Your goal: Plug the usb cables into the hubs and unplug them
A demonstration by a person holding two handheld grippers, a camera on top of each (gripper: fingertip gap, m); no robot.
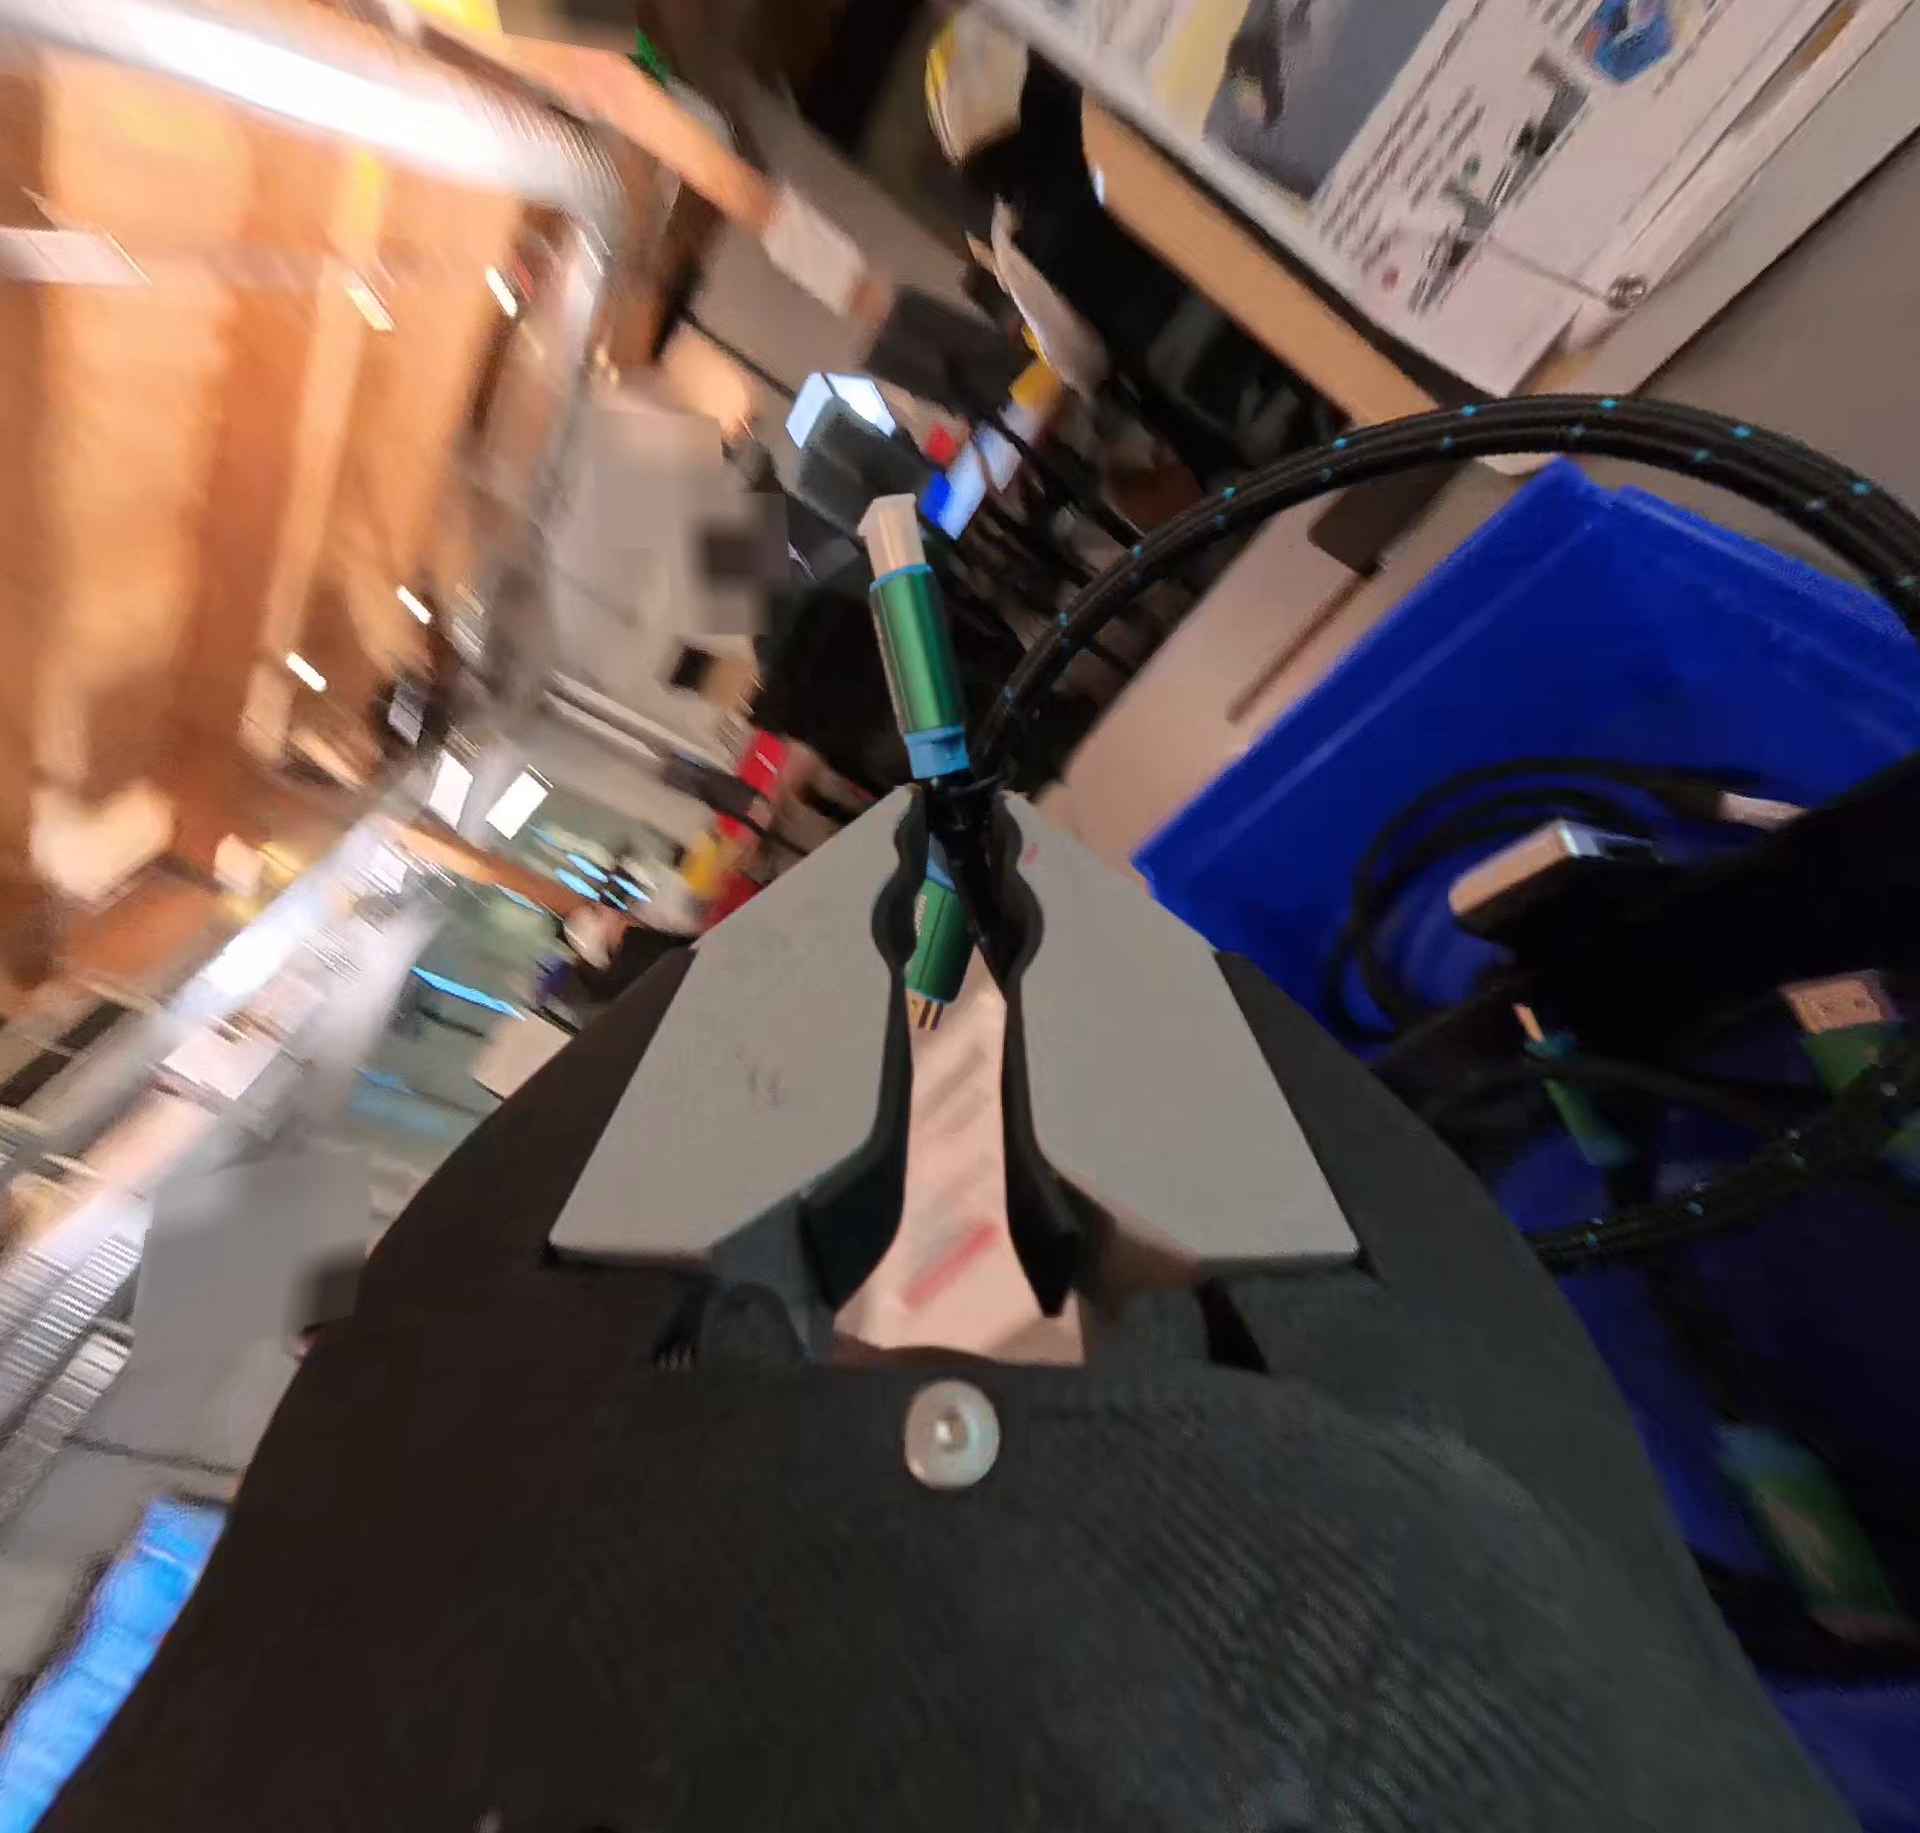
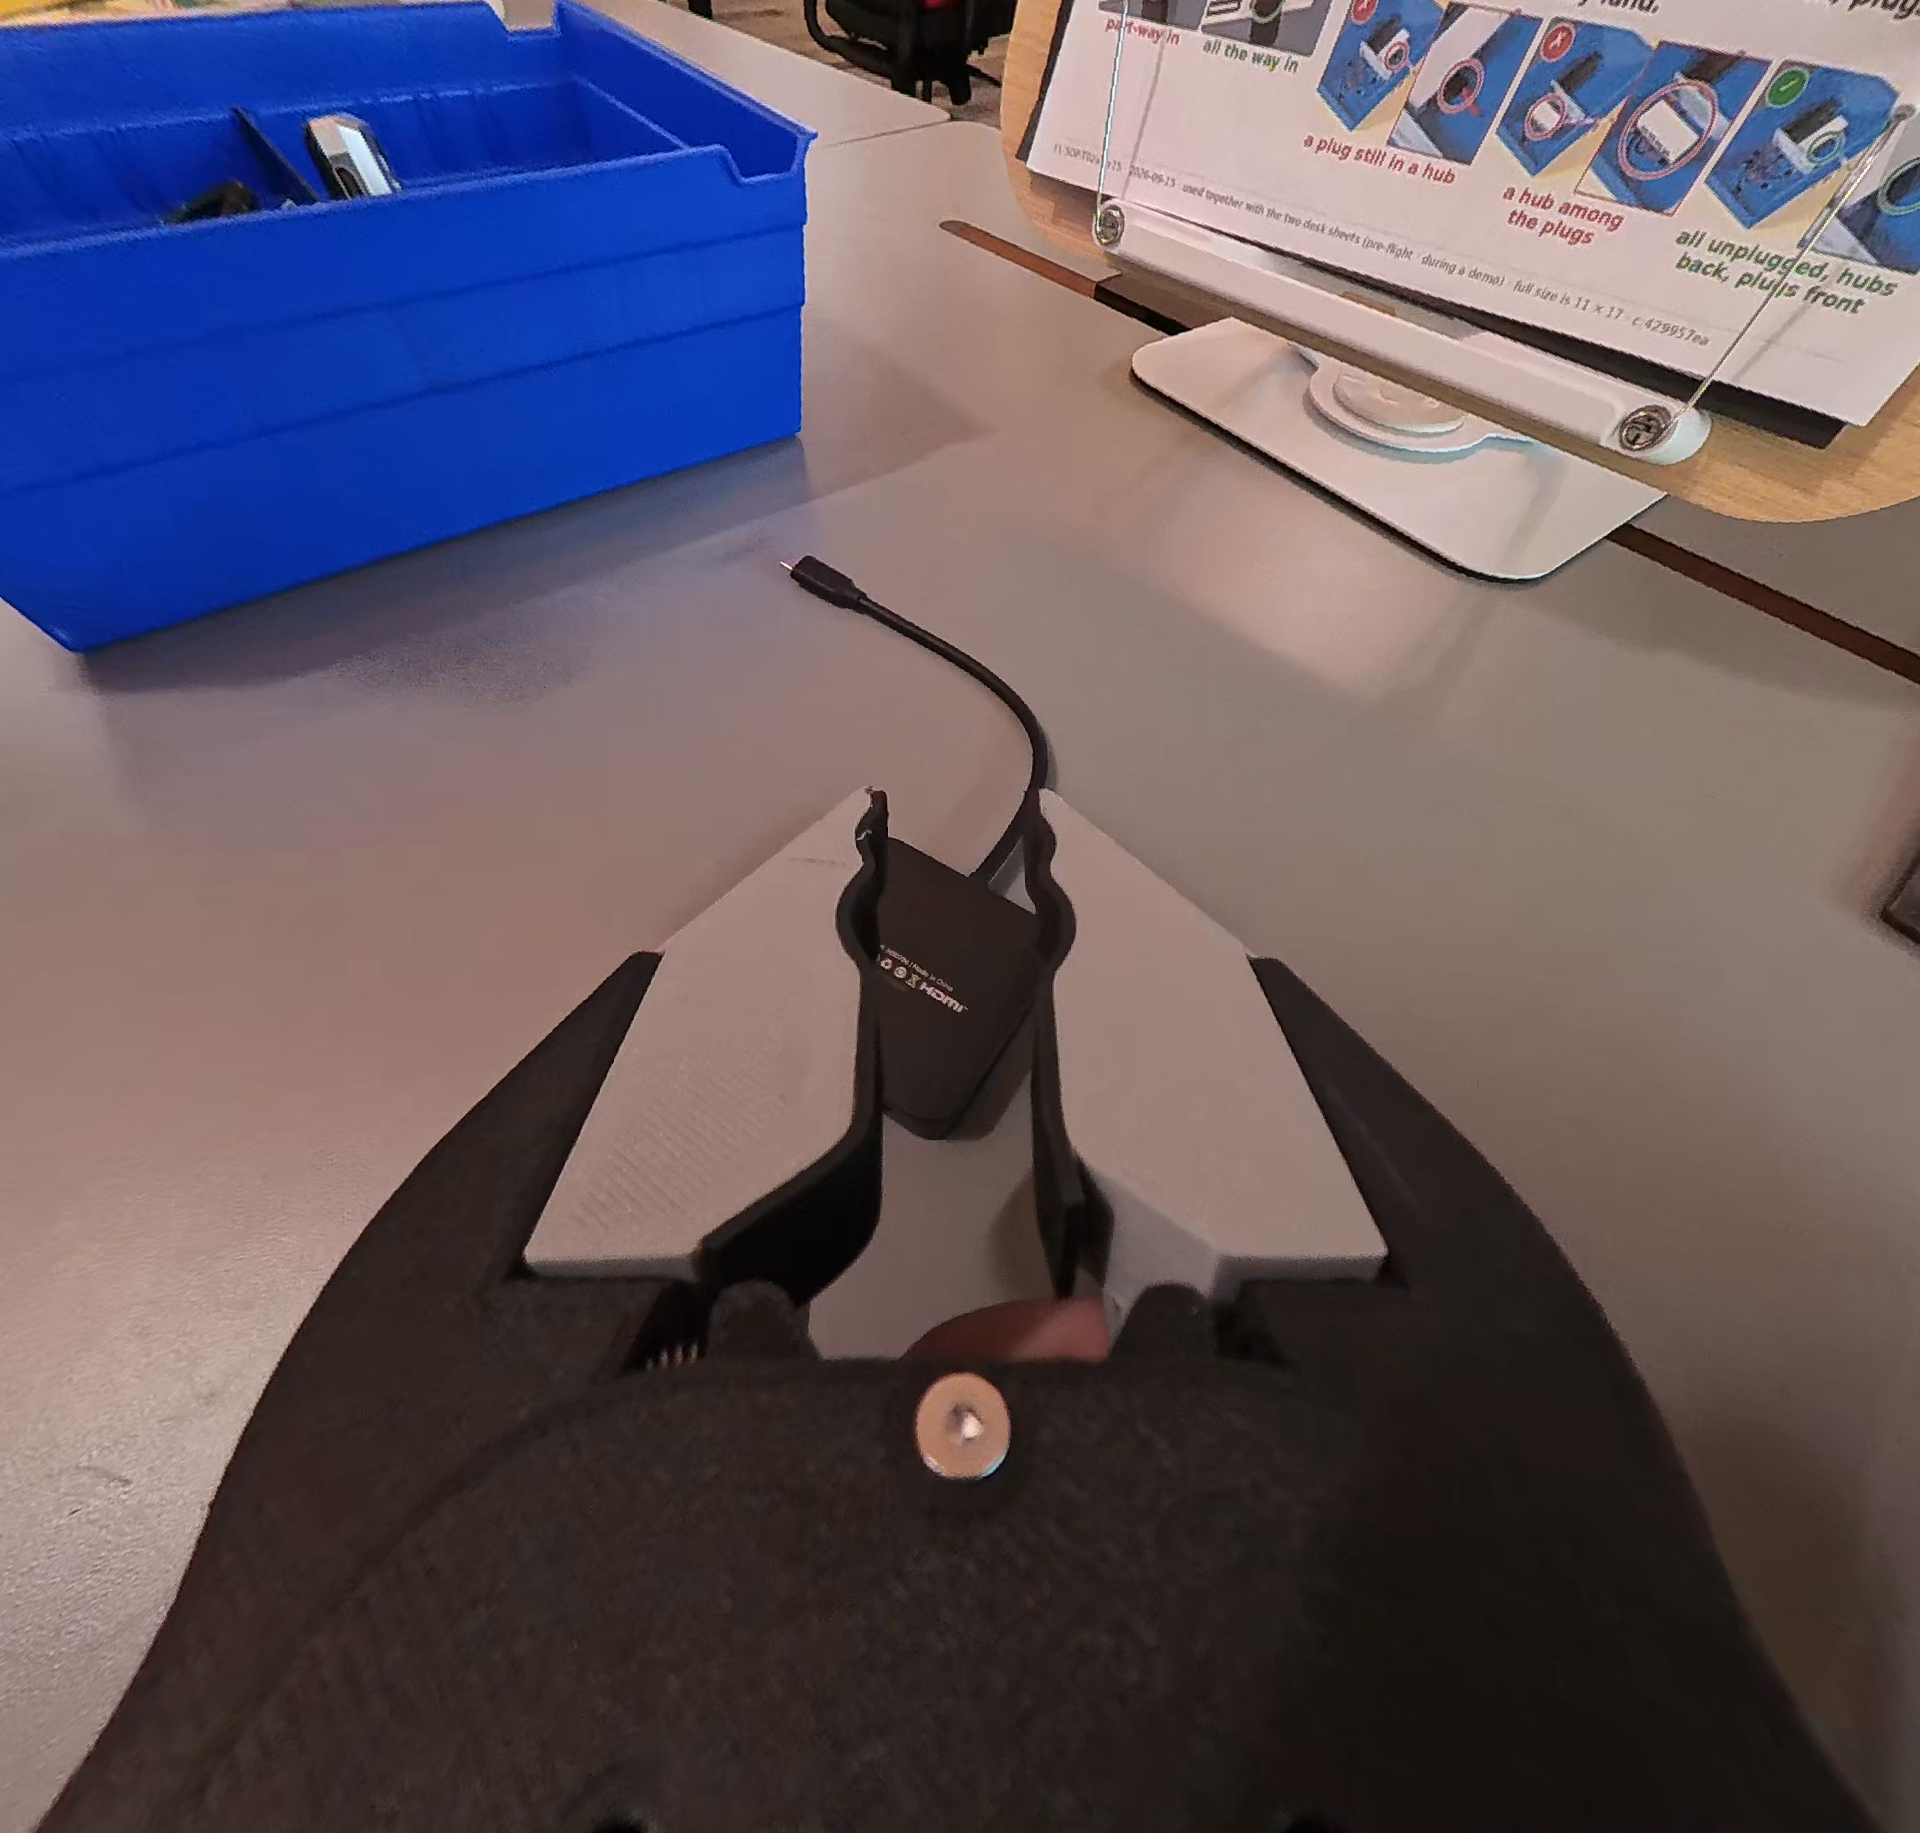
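The left gripper [image 1: 951,827] is clenched on a braided cable [image 1: 1226,526] with green plugs [image 1: 914,661], lifted beside the blue bin [image 1: 1538,661], where other cables already lie. The right gripper [image 2: 956,827] is clamped on a black hub [image 2: 951,983], low over the table [image 2: 416,900], outside the bin

A hub [image 2: 951,994] lies on the table [image 2: 416,900] between the fingers of the right gripper [image 2: 956,817], its short lead [image 2: 956,661] running ahead of it. A divided bin [image 2: 395,329] is set ahead to the left, a document stand [image 2: 1392,433] ahead to the right. A braided cable [image 1: 1351,474] is pinched in the left gripper [image 1: 951,807], beside a bin [image 1: 1507,661] in which further cables [image 1: 1621,1087] lie.
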